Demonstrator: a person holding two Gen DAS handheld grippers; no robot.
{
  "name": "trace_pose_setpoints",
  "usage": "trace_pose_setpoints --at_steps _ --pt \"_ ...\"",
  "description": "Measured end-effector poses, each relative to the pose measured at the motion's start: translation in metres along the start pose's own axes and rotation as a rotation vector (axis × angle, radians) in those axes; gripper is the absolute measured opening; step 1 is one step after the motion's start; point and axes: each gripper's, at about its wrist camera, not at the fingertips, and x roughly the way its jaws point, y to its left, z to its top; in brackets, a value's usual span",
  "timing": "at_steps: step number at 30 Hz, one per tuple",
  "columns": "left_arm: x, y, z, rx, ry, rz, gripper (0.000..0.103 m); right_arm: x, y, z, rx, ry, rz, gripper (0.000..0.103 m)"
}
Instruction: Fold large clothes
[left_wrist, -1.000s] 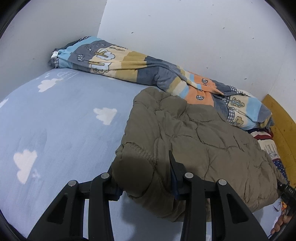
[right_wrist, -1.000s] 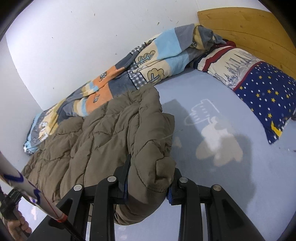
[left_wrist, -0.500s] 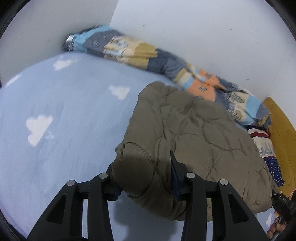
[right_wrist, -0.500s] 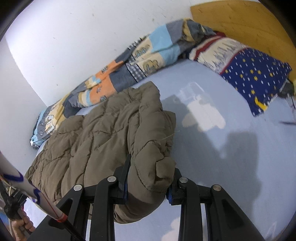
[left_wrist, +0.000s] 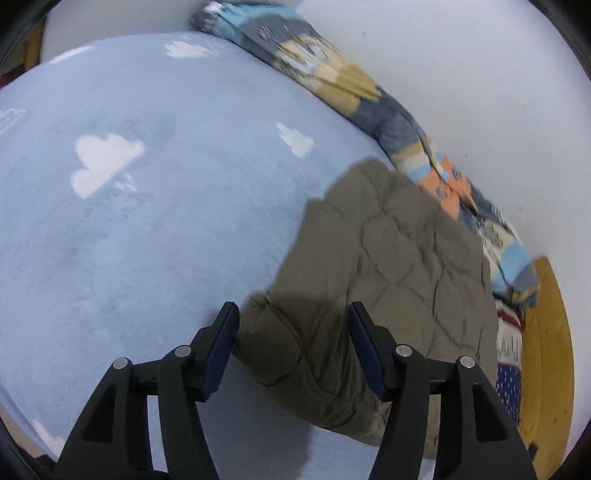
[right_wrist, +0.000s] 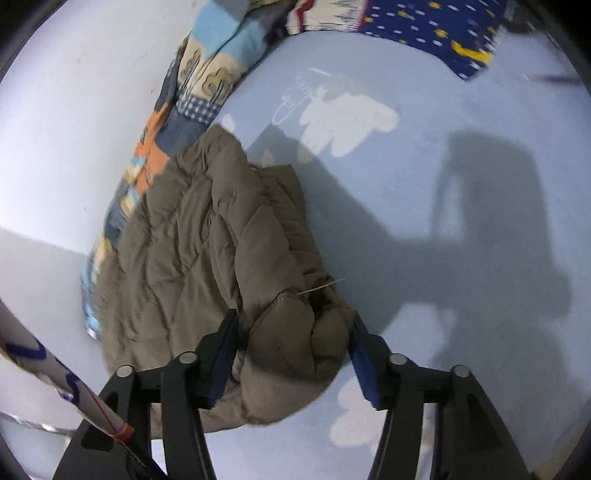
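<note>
Nearest us, the left gripper (left_wrist: 291, 325) and right gripper (right_wrist: 293, 332) have just been opening; their jaws stand wide around corners of the jacket (left_wrist: 384, 280), which lies on the bed (left_wrist: 147, 221). Beyond it, a blanket (left_wrist: 332, 74) lines the wall.
</note>
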Motion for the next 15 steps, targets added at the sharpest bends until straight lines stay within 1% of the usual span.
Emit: trace_pose_setpoints --at_steps 1,3,4,5,7,9,10,11,12,13,14,15 --pt "-0.010 0.002 0.003 -0.008 -0.053 0.033 0.060 -0.005 -0.003 -0.002 0.015 -0.008 0.000 0.064" --pt "-0.024 0.001 0.008 -0.004 -0.123 0.051 0.060 -0.021 -0.009 -0.001 0.032 -0.056 -0.052 0.065" --pt "-0.030 -0.004 0.009 0.019 -0.156 0.057 0.060 -0.030 -0.011 -0.001 0.031 -0.092 -0.086 0.065" --pt "-0.033 -0.013 0.009 0.057 -0.178 0.055 0.060 -0.038 -0.012 -0.001 0.022 -0.130 -0.104 0.066" --pt "-0.037 -0.040 0.002 0.174 -0.193 0.025 0.060 -0.046 -0.005 0.003 -0.019 -0.174 -0.089 0.066" --pt "-0.037 -0.074 -0.013 0.321 -0.200 -0.010 0.060 -0.051 0.017 0.002 -0.123 -0.219 -0.049 0.062" --pt "-0.036 -0.092 -0.022 0.403 -0.201 -0.024 0.060 -0.052 0.034 -0.002 -0.210 -0.236 -0.044 0.059" --pt "-0.034 -0.109 -0.030 0.475 -0.202 -0.038 0.060 -0.050 0.057 -0.008 -0.319 -0.250 -0.043 0.054" --pt "-0.033 -0.120 -0.034 0.524 -0.199 -0.052 0.060 -0.047 0.072 -0.013 -0.386 -0.255 -0.037 0.049" --pt "-0.028 -0.139 -0.043 0.598 -0.189 -0.079 0.060 -0.041 0.086 -0.018 -0.445 -0.252 -0.021 0.046" --pt "-0.023 -0.152 -0.048 0.639 -0.179 -0.095 0.060 -0.033 0.102 -0.022 -0.498 -0.241 0.002 0.039" --pt "-0.017 -0.165 -0.053 0.674 -0.166 -0.103 0.060 -0.028 0.109 -0.024 -0.521 -0.236 0.009 0.036"
